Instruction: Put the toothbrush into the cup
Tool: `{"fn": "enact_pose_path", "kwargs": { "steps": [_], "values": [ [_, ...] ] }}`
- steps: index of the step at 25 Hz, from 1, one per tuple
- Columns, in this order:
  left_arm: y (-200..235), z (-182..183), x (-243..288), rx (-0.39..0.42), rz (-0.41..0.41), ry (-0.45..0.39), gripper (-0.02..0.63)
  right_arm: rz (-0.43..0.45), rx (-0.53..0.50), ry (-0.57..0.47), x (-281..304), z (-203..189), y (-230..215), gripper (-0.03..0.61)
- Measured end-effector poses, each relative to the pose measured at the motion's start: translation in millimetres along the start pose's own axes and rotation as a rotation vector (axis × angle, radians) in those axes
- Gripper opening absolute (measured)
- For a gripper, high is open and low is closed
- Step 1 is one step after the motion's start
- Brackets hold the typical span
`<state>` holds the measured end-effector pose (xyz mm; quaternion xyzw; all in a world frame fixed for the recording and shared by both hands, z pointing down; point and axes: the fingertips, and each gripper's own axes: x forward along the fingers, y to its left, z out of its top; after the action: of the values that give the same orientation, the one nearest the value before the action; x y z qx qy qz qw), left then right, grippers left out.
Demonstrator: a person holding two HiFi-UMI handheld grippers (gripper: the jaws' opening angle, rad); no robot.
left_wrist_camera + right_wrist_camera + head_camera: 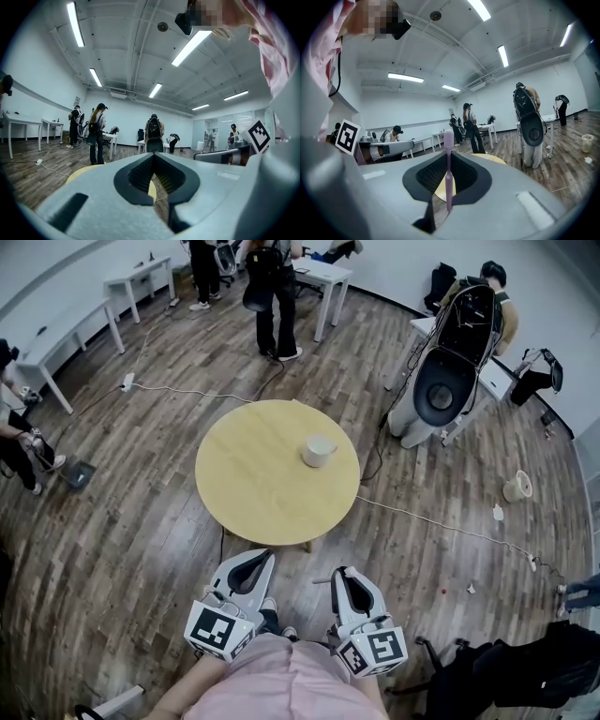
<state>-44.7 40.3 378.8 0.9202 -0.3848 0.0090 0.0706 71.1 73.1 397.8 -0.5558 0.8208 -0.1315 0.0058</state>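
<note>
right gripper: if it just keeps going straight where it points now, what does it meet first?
Probably the table: the right gripper, shut on the toothbrush, points across its near edge, roughly toward the cup. If it rides above the tabletop, the cup comes first; height is unclear from these views.

We look steeply down from the head at the round counter (248,479), some way off; each gripper view faces level along its own fingers (138,174), all three sharing that counter.
</note>
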Motion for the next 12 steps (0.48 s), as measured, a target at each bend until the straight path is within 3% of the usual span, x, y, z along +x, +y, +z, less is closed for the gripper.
{"fn": "enact_pose_path", "kwargs": {
  "steps": [12],
  "values": [
    [25, -5, 21, -0.009, -0.026, 0.023, -0.003, -0.036, 0.022, -0.002, 29, -2, -9, 0.034]
  ]
}}
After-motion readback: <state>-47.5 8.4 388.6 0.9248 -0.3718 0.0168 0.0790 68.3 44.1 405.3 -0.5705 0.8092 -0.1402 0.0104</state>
